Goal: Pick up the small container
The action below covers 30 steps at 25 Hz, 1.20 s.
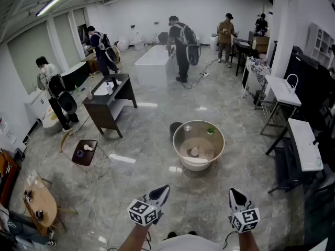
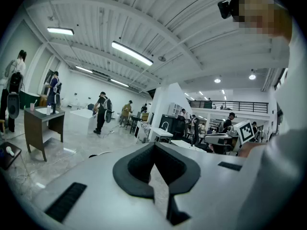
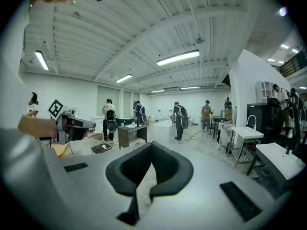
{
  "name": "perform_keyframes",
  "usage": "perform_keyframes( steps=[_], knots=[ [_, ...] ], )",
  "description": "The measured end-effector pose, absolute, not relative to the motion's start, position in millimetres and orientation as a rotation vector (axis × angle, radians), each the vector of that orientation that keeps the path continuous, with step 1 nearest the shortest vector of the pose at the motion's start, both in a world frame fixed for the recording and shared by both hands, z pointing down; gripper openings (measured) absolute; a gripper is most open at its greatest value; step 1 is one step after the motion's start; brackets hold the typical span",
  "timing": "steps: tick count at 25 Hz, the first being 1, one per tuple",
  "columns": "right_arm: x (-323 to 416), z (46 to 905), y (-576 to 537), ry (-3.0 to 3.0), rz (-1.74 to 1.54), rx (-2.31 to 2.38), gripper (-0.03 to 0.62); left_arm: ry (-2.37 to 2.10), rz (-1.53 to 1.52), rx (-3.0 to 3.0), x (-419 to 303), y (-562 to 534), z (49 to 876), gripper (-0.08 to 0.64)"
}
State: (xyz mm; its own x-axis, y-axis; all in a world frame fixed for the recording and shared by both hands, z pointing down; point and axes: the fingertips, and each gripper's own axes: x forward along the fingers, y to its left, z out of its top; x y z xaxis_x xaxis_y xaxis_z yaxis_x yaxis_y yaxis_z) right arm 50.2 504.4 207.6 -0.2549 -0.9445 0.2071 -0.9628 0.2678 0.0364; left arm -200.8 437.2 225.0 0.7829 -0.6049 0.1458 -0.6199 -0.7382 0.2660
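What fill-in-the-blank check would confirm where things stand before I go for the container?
1. The left gripper and the right gripper both have their jaws ____, with nothing held.
2. The round basin stands on the ____.
3. In the head view, the dark table is to the basin's ____.
Missing words: shut; floor; left.
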Motion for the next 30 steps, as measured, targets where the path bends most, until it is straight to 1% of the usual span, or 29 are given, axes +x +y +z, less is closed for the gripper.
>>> perform_keyframes(
  steps=[24,27,30],
  knots=[
    [62.2,203.6,507.0,-2.410,0.148,1.777,0.012,-0.942,0.026,2.676,-176.7,446.8,219.4,0.015],
    [65.1,203.6,510.6,-2.415,0.149,1.768,0.019,-0.942,0.025,2.664,-173.5,450.1,219.8,0.015],
    [65.7,205.6,512.3,-2.421,0.155,1.759,0.034,-0.939,0.024,2.655,-171.8,453.4,222.3,0.032]
  ],
)
